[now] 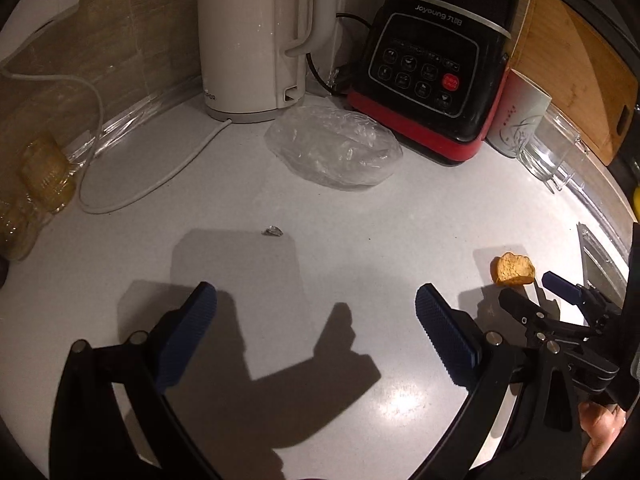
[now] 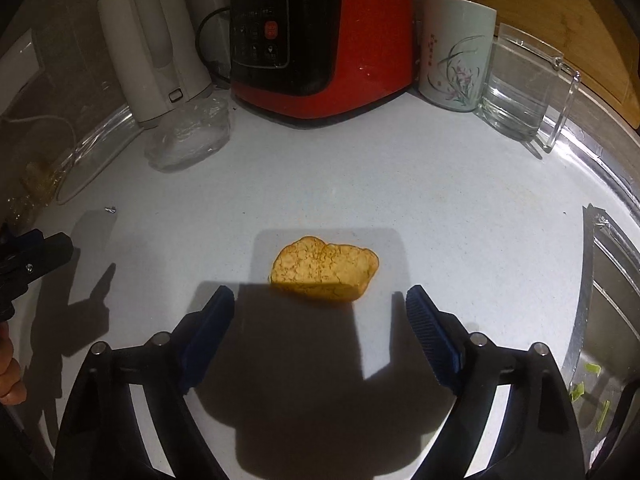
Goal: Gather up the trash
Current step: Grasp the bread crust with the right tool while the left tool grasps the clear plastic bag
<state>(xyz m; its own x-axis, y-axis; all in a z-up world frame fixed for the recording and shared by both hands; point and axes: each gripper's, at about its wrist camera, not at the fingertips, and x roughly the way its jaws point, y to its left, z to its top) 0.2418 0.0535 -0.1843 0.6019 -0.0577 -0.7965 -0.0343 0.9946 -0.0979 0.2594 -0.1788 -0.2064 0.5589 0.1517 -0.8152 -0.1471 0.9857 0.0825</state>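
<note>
A: What's nearest the right gripper [image 2: 320,300]?

B: Its two blue-padded fingers [image 2: 212,320] stand wide apart with nothing between them. The orange-brown food scrap [image 2: 326,272] lies on the white counter [image 2: 440,200] just ahead of the fingertips, centred on the gap, its near edge in the gripper's shadow. No pad touches it.

A: And the left gripper [image 1: 316,304]?

B: Also spread wide and empty above bare counter. A tiny crumpled scrap [image 1: 273,231] lies ahead of it, slightly toward its left finger, well clear of both pads. From this camera the food scrap sits far off to the right, just past the other gripper's tips.

A: Further back?

B: A crumpled clear plastic bag [image 1: 334,148] lies in front of the white kettle [image 1: 250,36] and the red-and-black blender base [image 1: 432,76]. To the right of that stand a flowered mug [image 2: 456,52] and a glass pitcher [image 2: 520,84], with a wooden board [image 1: 576,80] leaning behind. The sink [image 2: 608,320] opens at the right edge, with green scraps in it.
</note>
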